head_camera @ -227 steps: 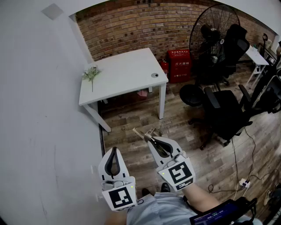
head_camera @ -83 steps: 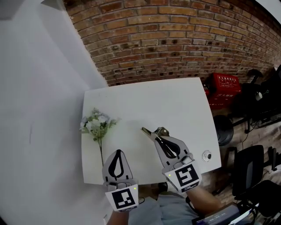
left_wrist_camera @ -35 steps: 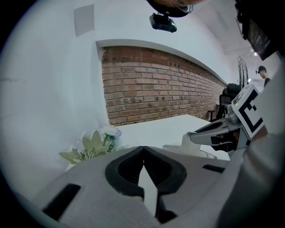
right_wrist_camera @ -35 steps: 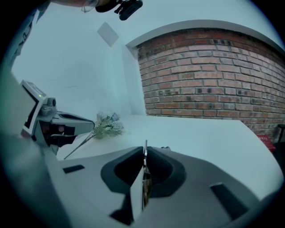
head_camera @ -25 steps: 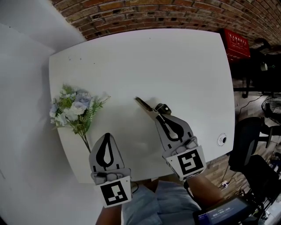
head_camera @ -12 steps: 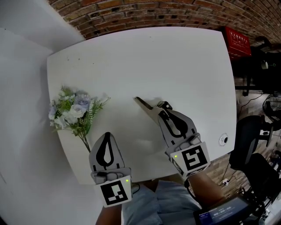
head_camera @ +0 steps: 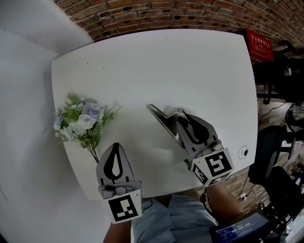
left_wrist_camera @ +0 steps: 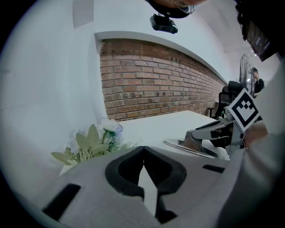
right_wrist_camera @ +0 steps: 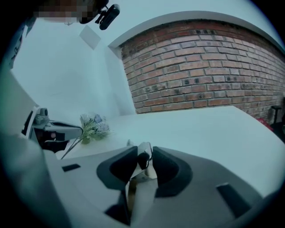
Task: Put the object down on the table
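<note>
White across the table [head_camera: 190, 61], red-brown along the brick wall [head_camera: 142, 14] behind it at 12 o'clock. Found the metal tool [head_camera: 163, 118] lying low on that top near its middle, long end aimed toward 10 o'clock, butt end set between the jaws of the right gripper [head_camera: 186, 124]. Read those jaws as parted: had just been opening, with the tool's black knob and plate between the pads, and the pads standing off it rather than pressing, as far as the right gripper view showed. Took the tool as resting on the table under its own weight, though could not confirm full contact beneath the gripper. Placed the left gripper [head_camera: 115, 146] at 7 o'clock from the tool, well apart from it, jaws pinched tip to tip on nothing: 1 idle hand out of 2. Noted a bunch of flowers [head_camera: 83, 118] at 9 o'clock from the tool, lying on the table near its edge, apart from both grippers.

Judged the step as the release itself, at the tail end of the put-down: tool down, grip let go. Reckoned little left beyond backing the right gripper out toward 5 o'clock, along the line of the tool, pads kept wide so as not to drag or flip it. Would have called for a straight pull, no twist, then a check for a flat, settled tool clear of the near edge.
</note>
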